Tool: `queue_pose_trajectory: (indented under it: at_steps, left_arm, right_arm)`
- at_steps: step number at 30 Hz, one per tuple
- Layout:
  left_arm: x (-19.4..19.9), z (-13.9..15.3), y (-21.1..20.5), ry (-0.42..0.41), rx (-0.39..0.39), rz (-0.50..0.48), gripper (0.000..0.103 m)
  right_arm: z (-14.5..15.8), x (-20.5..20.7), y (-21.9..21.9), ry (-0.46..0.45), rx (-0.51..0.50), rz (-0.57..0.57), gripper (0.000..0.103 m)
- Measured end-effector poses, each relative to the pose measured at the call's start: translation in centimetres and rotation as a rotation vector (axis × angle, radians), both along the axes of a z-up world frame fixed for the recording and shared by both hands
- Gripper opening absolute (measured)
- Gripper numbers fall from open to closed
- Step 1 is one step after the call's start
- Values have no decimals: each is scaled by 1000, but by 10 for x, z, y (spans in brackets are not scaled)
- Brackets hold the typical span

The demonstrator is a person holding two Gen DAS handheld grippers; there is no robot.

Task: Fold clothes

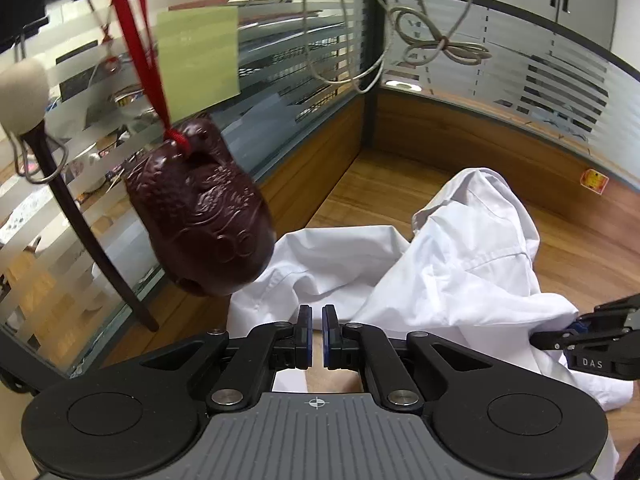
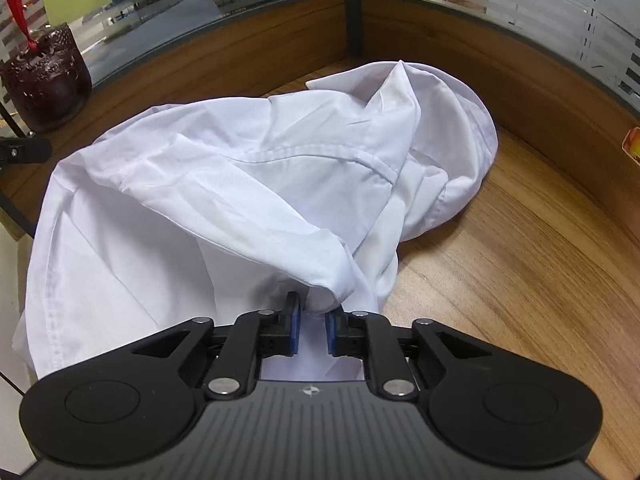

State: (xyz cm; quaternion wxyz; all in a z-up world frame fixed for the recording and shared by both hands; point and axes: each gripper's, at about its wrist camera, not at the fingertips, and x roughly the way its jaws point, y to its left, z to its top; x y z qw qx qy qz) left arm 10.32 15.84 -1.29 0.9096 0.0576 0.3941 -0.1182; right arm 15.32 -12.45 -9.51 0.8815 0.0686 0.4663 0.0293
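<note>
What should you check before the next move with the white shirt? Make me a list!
1. White shirt on the wooden desk: ok, but crumpled in a heap, not spread flat.
2. Right gripper near cloth: ok; a bunched fold sits between its jaws. Whether the pads press it: cannot tell.
3. Left gripper ready to grab: not ok; jaws shut, nothing between them.
4. Carved dark red ornament hanging on its red cord: not ok, close beside the left gripper's path.
5. Bare desk to lay the shirt out: ok on the right side.
</note>
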Motion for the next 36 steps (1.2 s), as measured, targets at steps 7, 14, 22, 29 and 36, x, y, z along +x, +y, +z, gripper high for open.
queue_pose_trajectory:
  at_steps: [7, 14, 22, 29, 36]
  left_arm:
    - [-10, 3, 3, 11, -27, 8, 49]
    - [-28, -1, 6, 67, -114, -9, 70]
    - [-45, -8, 0, 95, -83, -23, 72]
    - [-59, -10, -6, 122, -76, -56, 76]
    - [-63, -13, -13, 141, -48, -47, 76]
  right_arm:
    - [36, -43, -22, -89, 5, -54, 75]
    - [31, -105, -60, -62, -32, -144, 80]
    - [-15, -149, -82, 24, -49, -170, 80]
    - [-37, -156, -99, 60, -12, -165, 80]
    - [-49, -149, -108, 86, 11, -113, 28]
